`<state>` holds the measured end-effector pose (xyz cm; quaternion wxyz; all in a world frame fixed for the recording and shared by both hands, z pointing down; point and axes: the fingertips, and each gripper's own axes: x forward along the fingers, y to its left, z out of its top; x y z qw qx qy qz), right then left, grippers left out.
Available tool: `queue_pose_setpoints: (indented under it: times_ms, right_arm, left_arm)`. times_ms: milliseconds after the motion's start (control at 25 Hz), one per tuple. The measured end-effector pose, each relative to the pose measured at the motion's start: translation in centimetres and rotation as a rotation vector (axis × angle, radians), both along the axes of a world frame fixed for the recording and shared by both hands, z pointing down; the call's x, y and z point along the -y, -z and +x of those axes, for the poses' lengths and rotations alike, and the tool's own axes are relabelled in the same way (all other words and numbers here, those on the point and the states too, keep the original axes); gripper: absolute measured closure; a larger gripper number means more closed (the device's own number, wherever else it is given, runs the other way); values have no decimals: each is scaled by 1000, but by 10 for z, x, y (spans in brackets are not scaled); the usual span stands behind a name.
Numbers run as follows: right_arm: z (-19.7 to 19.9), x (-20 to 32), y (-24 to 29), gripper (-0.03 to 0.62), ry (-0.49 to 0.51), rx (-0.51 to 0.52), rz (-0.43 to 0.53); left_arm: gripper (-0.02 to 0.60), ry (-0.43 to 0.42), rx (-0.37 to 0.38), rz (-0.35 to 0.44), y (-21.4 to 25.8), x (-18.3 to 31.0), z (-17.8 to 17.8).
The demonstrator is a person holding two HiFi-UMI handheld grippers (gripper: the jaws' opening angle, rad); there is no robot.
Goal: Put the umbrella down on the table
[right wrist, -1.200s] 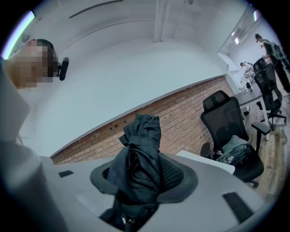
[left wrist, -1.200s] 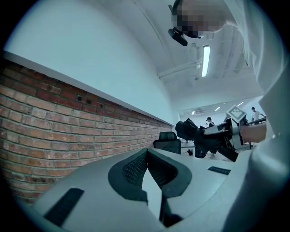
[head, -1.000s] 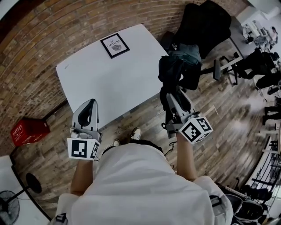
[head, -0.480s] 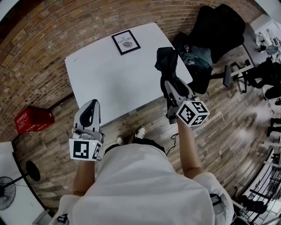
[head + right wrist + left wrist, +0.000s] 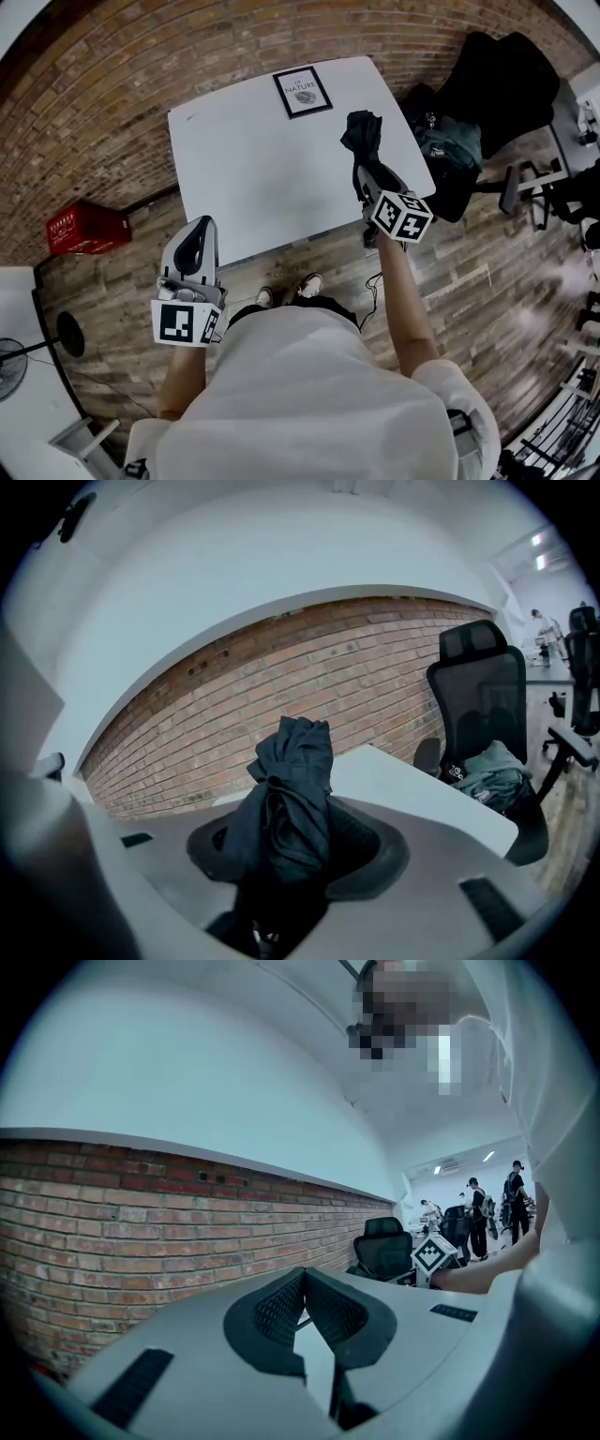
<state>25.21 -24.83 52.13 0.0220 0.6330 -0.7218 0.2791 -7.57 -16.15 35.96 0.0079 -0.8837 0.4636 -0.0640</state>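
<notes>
Right hand-held gripper is clamped on the folded black umbrella, the bundle pinched between its pads and sticking out past the jaw tips, and it sits over the tabletop close to the right edge, toward the far right corner. From the right gripper view the cloth stands up clear of the white surface, so I'd call it carried in but not yet laid down. Left hand-held gripper hangs just off the near edge by the near left corner, jaws together with nothing in them, taking no part. Small framed card lies at the far edge, well apart from the umbrella. What's left, as I read it: lower the bundle onto the tabletop, release, draw away
</notes>
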Motion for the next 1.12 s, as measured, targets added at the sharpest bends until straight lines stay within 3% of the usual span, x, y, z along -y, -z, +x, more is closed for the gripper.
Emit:
queue_pose_setpoints:
  times_ms: [1120]
  right_arm:
    - [14, 71, -110, 406, 62, -97, -201]
  left_arm:
    - [558, 147, 63, -35, -5, 0, -9]
